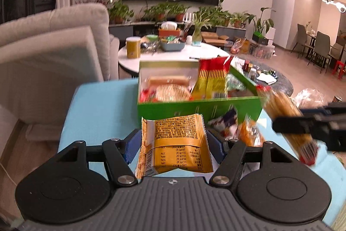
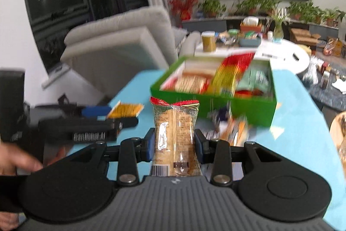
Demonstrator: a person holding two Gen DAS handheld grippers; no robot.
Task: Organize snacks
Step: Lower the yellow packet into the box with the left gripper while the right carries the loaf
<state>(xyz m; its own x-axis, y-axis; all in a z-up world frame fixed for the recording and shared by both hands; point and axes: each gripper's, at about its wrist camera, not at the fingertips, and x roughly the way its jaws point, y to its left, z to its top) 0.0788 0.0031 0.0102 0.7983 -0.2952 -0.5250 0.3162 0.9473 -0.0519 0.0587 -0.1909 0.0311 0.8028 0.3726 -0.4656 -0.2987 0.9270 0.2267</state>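
A green box (image 1: 194,109) (image 2: 253,107) stands on the blue table and holds several snack packs, one red and yellow pack (image 1: 213,77) (image 2: 229,73) standing upright in it. My left gripper (image 1: 173,142) is shut on a yellow snack packet (image 1: 175,140), held just in front of the box; it also shows in the right wrist view (image 2: 125,110). My right gripper (image 2: 175,142) is shut on a clear-wrapped biscuit pack with red ends (image 2: 175,133), held to the right of the box in the left wrist view (image 1: 287,122).
The blue table (image 1: 101,109) (image 2: 302,122) carries loose snack packs (image 1: 244,129) (image 2: 233,129) before the box. A grey sofa (image 1: 54,47) stands left. A white round table (image 1: 194,53) with a yellow can and a basket lies behind. A wall TV and plants are far back.
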